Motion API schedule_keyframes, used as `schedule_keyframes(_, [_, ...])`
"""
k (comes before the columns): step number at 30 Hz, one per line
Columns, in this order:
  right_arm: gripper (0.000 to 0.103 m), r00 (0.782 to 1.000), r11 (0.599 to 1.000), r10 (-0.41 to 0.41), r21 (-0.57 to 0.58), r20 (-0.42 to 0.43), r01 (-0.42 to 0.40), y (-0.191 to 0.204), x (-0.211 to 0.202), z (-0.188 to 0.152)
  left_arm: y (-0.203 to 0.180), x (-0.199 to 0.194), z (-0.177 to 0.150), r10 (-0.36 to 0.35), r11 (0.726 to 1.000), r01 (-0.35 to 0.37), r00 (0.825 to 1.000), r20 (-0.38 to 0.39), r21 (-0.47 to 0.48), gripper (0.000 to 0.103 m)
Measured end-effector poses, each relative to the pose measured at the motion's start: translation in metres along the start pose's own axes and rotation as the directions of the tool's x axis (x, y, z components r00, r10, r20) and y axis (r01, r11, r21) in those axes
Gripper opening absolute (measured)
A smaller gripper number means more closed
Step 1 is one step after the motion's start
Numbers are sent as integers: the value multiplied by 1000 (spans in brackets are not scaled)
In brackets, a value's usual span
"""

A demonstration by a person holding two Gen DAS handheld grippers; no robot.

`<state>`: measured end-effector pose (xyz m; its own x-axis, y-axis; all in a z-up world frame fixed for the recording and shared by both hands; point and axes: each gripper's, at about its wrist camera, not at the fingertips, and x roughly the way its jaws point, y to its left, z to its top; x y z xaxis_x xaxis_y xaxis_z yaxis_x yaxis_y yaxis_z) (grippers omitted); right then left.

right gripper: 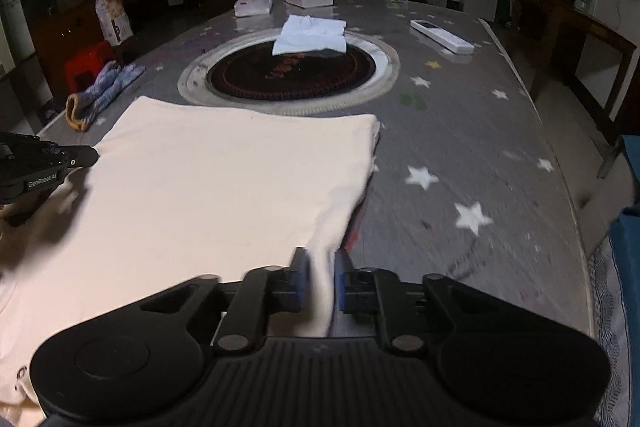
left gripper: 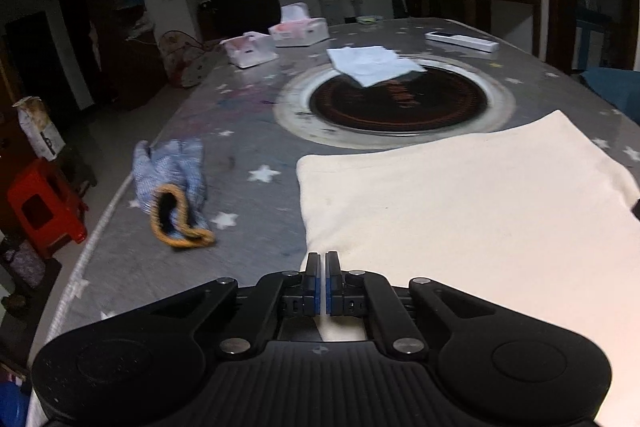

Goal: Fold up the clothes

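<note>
A cream garment lies spread flat on the grey star-patterned table. My left gripper is shut on the garment's near left edge. In the right wrist view the same garment fills the near left of the table. My right gripper is shut on the garment's near right corner, with cloth bunched between the pads. The left gripper also shows at the left edge of the right wrist view, at the garment's left side.
A folded white cloth lies on the round black hotplate in the table's middle. A blue knit glove lies left of the garment. Tissue boxes and a remote are at the far side. A red stool stands by the left table edge.
</note>
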<state>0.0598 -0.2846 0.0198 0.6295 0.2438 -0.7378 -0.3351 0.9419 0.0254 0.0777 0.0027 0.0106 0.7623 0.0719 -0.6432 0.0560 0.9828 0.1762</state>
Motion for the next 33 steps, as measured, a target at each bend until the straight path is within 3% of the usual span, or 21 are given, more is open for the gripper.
schedule_keyframes(4, [23,999,999,-3,-33,38,4,6,-23,-11,8,-1,-1,-16,1000,16,1000,0,-11,4])
schedule_keyframes(6, [29,999,998,3,-62,44,0,13,-38,-25,10,-5,-2,-28,999,28,1000,1,-21,6])
schedule_keyframes(13, [36,999,994,17,-106,28,-14,24,-67,-62,-12,-53,-24,-152,988,152,988,1,-14,18])
schedule_keyframes(17, [36,1000,996,20,-86,19,-19,24,-65,-73,-26,-77,-43,-175,984,174,984,-17,-28,25])
schedule_keyframes(22, [37,999,997,22,-75,26,-20,23,-64,-77,-29,-100,-63,-134,990,134,991,7,-53,28])
schedule_keyframes(27, [38,999,997,21,-75,25,-19,24,-65,-77,-6,-95,-59,-9,994,11,1000,18,-108,30])
schedule_keyframes(30, [38,1000,997,17,-75,26,-15,24,-65,-78,13,-87,-52,56,984,-52,998,17,-170,36])
schedule_keyframes(33, [40,1000,998,14,-69,26,-12,24,-65,-78,38,-83,-44,107,962,-99,994,20,-256,35])
